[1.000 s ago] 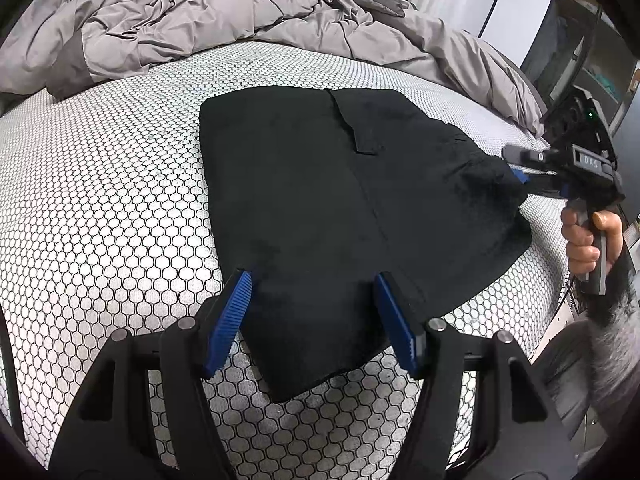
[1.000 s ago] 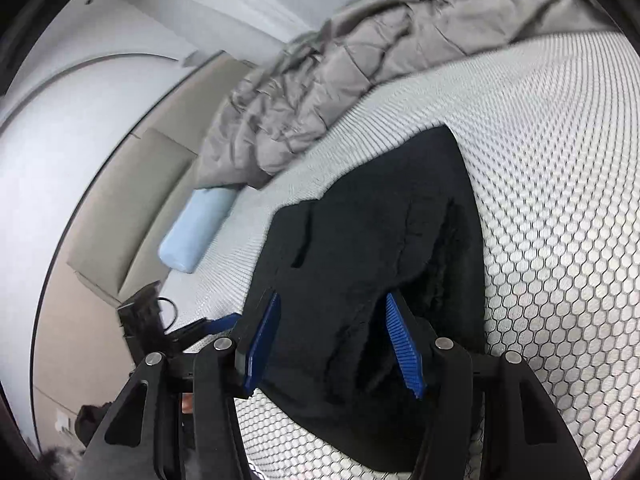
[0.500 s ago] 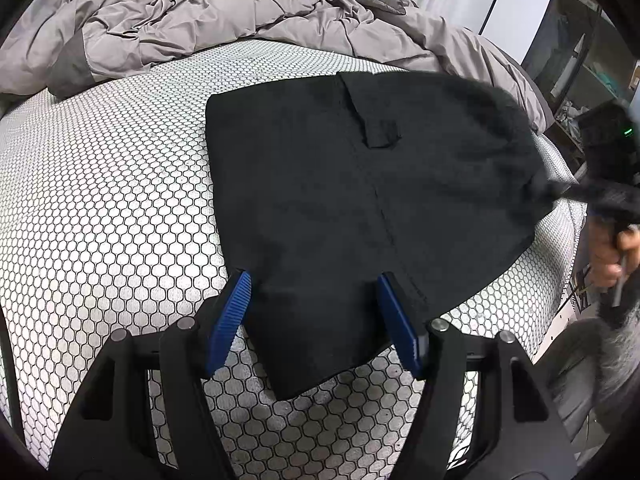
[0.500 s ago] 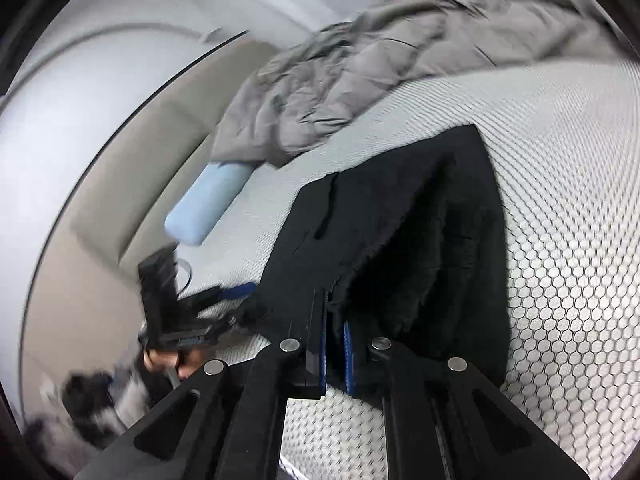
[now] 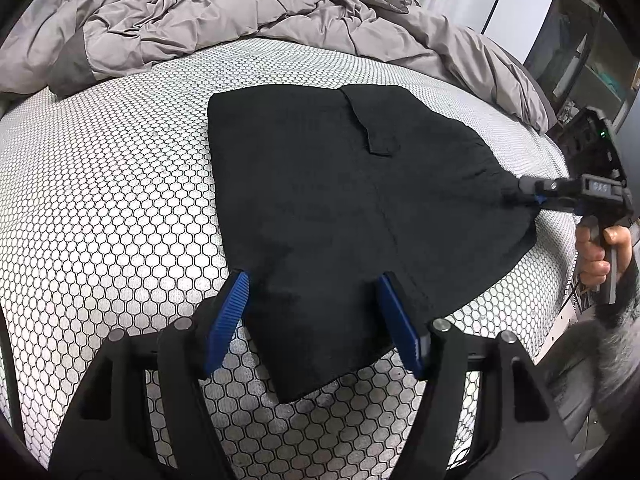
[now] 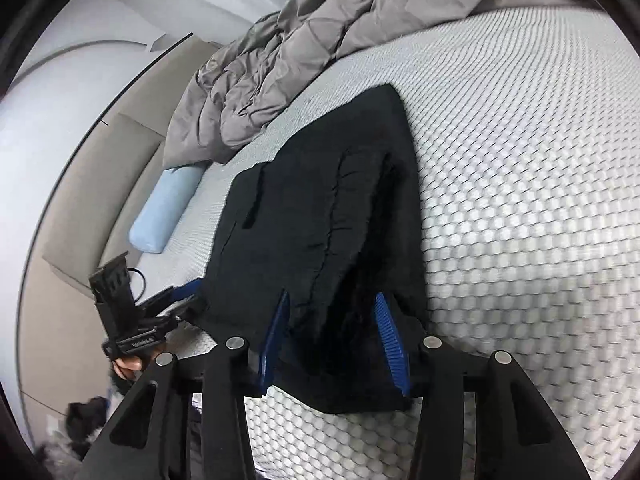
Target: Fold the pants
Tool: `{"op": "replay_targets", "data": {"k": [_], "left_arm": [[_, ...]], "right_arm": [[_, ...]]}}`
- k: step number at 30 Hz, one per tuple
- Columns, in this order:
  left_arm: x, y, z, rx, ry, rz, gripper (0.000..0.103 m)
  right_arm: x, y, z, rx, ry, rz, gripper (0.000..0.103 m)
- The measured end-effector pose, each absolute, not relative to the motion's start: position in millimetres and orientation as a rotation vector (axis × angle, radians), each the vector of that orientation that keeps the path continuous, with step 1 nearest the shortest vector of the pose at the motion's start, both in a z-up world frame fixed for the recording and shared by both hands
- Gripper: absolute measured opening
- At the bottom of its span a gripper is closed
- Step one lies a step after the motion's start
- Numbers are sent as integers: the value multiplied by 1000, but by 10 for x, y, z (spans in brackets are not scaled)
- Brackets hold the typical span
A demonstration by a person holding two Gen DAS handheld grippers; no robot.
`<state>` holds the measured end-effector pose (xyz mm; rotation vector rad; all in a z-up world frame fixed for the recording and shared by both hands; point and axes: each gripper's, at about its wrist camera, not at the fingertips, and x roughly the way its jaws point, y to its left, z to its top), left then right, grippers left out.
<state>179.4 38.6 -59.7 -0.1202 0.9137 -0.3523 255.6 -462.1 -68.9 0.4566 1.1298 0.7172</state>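
The black pants [image 5: 344, 216] lie folded on the white honeycomb-patterned mattress [image 5: 100, 200]. My left gripper [image 5: 312, 300] is open, its blue pads on either side of the near corner of the pants. My right gripper [image 6: 332, 324] is open, its pads on either side of a raised fold of the pants [image 6: 316, 240] at the other edge. In the left wrist view the right gripper [image 5: 528, 194] sits at the right edge of the fabric, which is peaked up there. In the right wrist view the left gripper [image 6: 188, 292] is at the pants' left edge.
A crumpled grey duvet [image 5: 240, 12] is heaped along the far side of the bed, also in the right wrist view [image 6: 304, 52]. A light blue pillow [image 6: 168, 208] lies by the bed edge. Shelving [image 5: 592, 48] stands at the right beyond the mattress.
My right gripper shut on the pants' edge half a second ago and pulled it out, and its jaws have now opened again. The left gripper stayed open in place.
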Motion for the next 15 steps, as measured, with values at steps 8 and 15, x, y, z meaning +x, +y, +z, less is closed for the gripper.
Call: {"op": "replay_targets", "data": {"k": [8, 15], "left_arm": [[1802, 384, -608, -120, 914, -355, 64], [1812, 394, -623, -115, 913, -356, 65]], "right_arm": [[2511, -4609, -573, 494, 1121, 773, 47], [2562, -4582, -719, 495, 1191, 771, 47]]}}
